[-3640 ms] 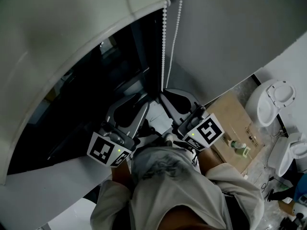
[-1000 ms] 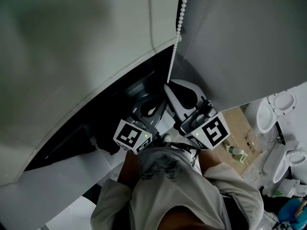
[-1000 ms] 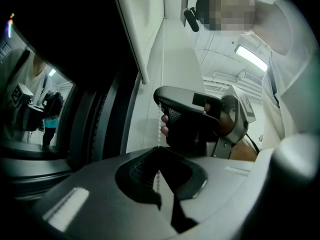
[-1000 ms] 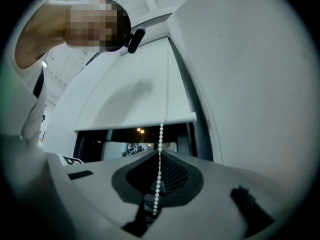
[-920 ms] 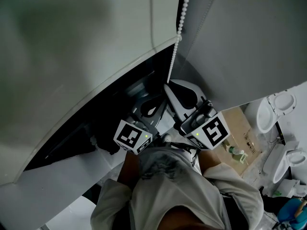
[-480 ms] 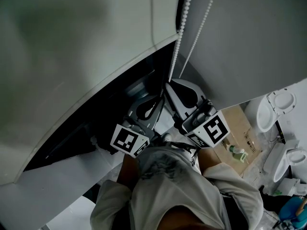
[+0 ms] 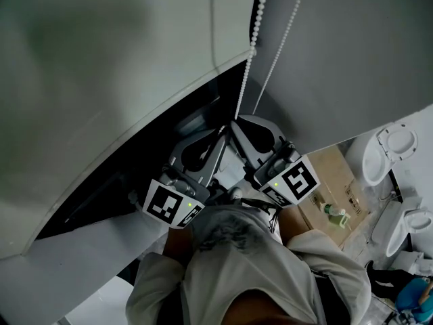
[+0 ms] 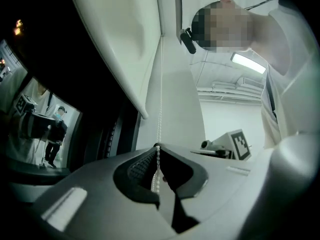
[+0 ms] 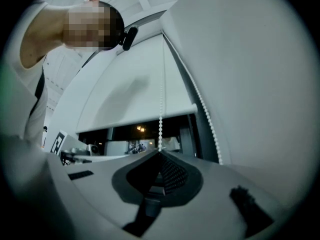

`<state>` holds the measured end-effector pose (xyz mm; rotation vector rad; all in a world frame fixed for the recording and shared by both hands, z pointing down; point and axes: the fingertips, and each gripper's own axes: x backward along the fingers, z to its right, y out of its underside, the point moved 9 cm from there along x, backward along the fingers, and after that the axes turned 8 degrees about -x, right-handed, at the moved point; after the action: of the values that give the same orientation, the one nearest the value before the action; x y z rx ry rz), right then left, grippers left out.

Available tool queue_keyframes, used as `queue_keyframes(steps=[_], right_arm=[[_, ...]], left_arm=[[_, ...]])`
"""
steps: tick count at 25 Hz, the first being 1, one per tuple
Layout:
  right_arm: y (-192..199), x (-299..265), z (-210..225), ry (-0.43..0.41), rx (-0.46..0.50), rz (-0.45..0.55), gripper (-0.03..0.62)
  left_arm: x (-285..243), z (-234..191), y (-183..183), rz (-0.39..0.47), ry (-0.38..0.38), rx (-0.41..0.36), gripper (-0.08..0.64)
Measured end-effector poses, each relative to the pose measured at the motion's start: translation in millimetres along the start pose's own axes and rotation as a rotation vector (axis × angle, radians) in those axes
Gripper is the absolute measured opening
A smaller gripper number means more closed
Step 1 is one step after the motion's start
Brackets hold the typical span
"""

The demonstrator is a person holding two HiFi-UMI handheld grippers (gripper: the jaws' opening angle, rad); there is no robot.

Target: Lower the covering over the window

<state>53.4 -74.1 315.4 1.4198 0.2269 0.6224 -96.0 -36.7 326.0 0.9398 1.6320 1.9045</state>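
Roller blind [image 7: 101,80]: is hanging partway down, its bottom edge crossing the window [image 7: 135,164], whose dark glass is showing below it.
Bead chain [image 7: 252,46]: is running down in two white strands beside the blind's right edge, toward the tips of both grippers.
Left gripper [image 8: 157,149]: is pointing up along the chain. Its jaws have just been opening and are standing slightly apart, with one strand passing loosely between them and dangling on into the hollow behind the tips.
Right gripper [image 9: 160,153]: is pinching a strand, its jaws pressing together on the beads. The strand is rising straight from the tips past the blind's bottom edge, while the second strand is hanging to its right along the wall.
Pairing: in the head view the two sets of tips are sitting just beside each other under the chain, the left one slightly lower in the picture.
Marker cubes: the left cube [image 7: 169,205] and the right cube [image 7: 294,181] are flanking the person's pale hooded top [image 7: 230,263].
Floor: a cardboard box [image 7: 331,171] is lying near a white toilet [image 7: 385,144].
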Motion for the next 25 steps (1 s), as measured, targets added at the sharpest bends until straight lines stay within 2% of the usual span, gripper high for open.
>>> queue_keyframes(steps=[9,18,21,23,25], right_arm=[[39.9,2.2,-1.9,0.020,-0.037,-0.110,0.017],[47.7,-0.6,-6.3,0.016,-0.052,-0.129,0.017],[46.3,-3.5,-8.5,0.008,-0.041,-0.125,0.017],[46.3,-4.1,-9.3,0.007,-0.037,-0.128,0.017],[46.1,-3.6,-9.3,0.010,-0.034,-0.131,0.017]], left_arm=[[-3.3,-6.4,-7.7,0.012,-0.018,-0.027,0.046],[-23.3,-9.3,-9.5,0.011,0.010,-0.037,0.075],[-28.9,-10.2,-12.7,0.023,0.013,-0.042,0.060],[-30.6,-10.5,-13.8,0.025,0.009,-0.049,0.004],[-30.6,-10.7,-13.7,0.023,0.012,-0.043,0.017]])
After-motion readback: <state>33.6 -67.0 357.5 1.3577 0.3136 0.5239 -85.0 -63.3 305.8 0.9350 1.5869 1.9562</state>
